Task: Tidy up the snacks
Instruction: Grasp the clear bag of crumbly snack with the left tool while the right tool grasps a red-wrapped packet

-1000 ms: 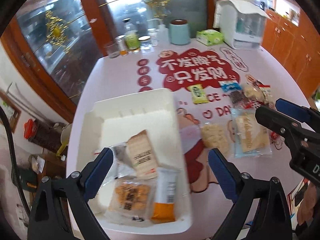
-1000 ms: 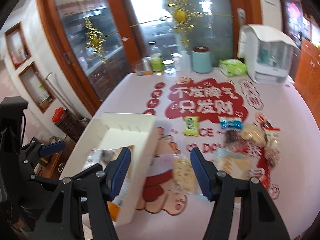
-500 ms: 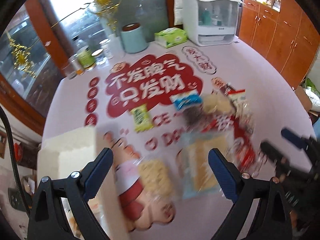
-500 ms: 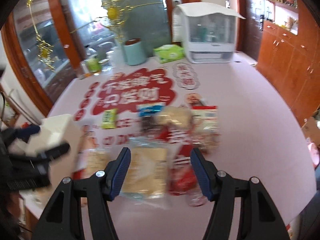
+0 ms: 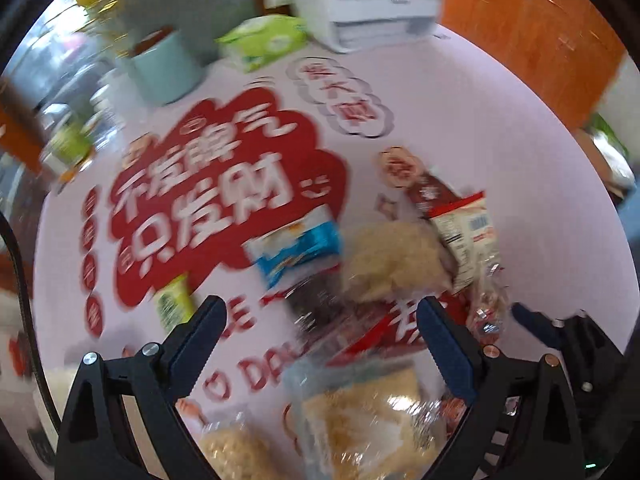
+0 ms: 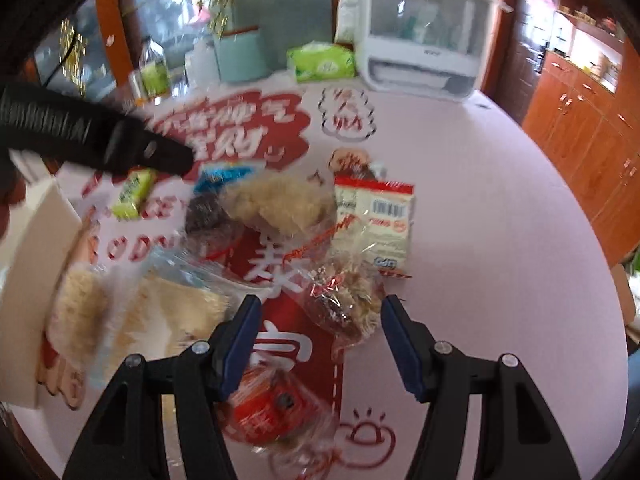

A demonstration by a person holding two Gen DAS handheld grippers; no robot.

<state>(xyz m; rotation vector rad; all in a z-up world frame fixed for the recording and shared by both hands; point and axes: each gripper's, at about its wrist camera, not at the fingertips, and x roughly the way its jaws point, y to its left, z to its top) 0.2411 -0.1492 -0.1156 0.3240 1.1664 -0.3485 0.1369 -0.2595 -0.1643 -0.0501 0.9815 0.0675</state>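
Loose snack packets lie in a pile on the pink printed table (image 5: pixel 500 128). My left gripper (image 5: pixel 320 340) hangs open over a dark packet (image 5: pixel 316 304), with a blue packet (image 5: pixel 296 248) and a pale crisp bag (image 5: pixel 396 260) just beyond it and a clear cracker bag (image 5: pixel 360 412) under it. My right gripper (image 6: pixel 322 336) is open too, above a clear bag of brown sweets (image 6: pixel 344 300) and a red packet (image 6: pixel 268 404). Neither gripper holds anything. The white box (image 6: pixel 36 260) shows at the left edge of the right wrist view.
A small green packet (image 6: pixel 132 192) and a white-and-red packet (image 6: pixel 376 216) lie at the pile's edges. At the table's far end stand a teal canister (image 6: pixel 240 56), a green tissue pack (image 6: pixel 320 64), a white appliance (image 6: pixel 420 32) and bottles (image 6: pixel 152 68). Wooden cabinets (image 6: pixel 580 128) line the right.
Both grippers have swung from over the white box to the right and down onto the snack pile. The box has dropped out of the left wrist view. Both stayed open.
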